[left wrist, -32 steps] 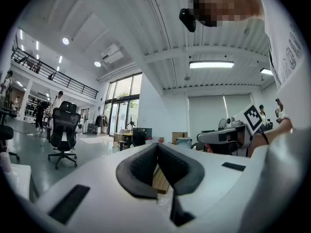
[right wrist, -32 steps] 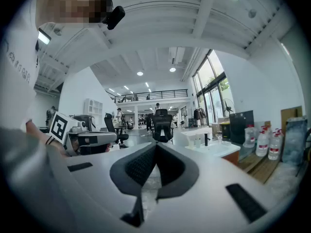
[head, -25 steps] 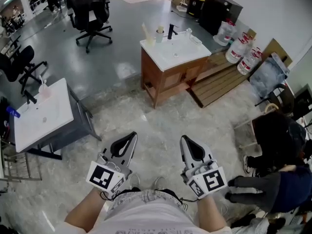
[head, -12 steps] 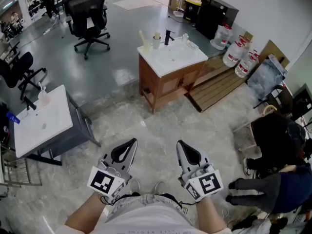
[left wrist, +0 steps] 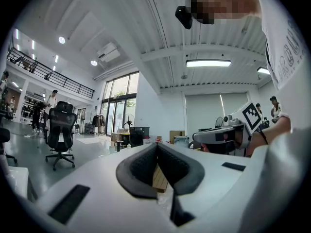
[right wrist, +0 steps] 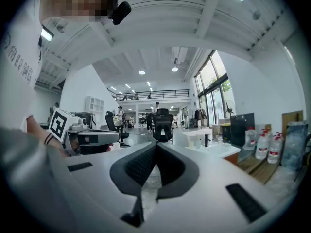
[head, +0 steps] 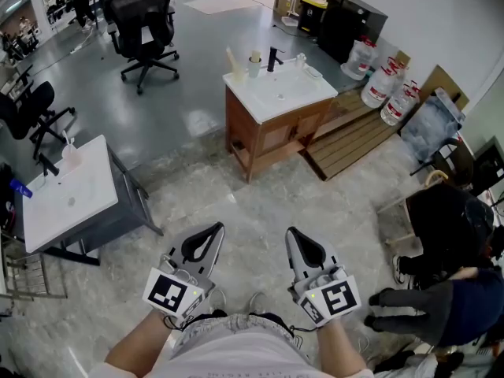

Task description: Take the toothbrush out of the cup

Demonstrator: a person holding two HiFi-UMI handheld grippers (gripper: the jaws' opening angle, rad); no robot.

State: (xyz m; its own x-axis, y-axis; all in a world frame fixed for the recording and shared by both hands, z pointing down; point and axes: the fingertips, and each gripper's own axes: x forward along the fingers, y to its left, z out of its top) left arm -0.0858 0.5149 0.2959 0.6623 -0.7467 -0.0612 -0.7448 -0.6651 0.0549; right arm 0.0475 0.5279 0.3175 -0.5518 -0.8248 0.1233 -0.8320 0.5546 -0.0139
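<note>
Head view: no real change since a second ago | left gripper [head: 218, 227], right gripper [head: 290, 232]: jaws pressed together, empty | cup [head: 254, 64] far ahead on washstand [head: 303, 94] desk, toothbrush too small to tell | approach not begun

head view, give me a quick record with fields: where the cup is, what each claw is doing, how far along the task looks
target: small pale cup on the back edge of the white-topped wooden sink vanity
beside it: black tap
cup contents: too small to tell
left claw: shut, empty, far from the vanity
right claw: shut, empty, far from the vanity
also in view: black office chair, grey stand with white sink top
task: not started
</note>
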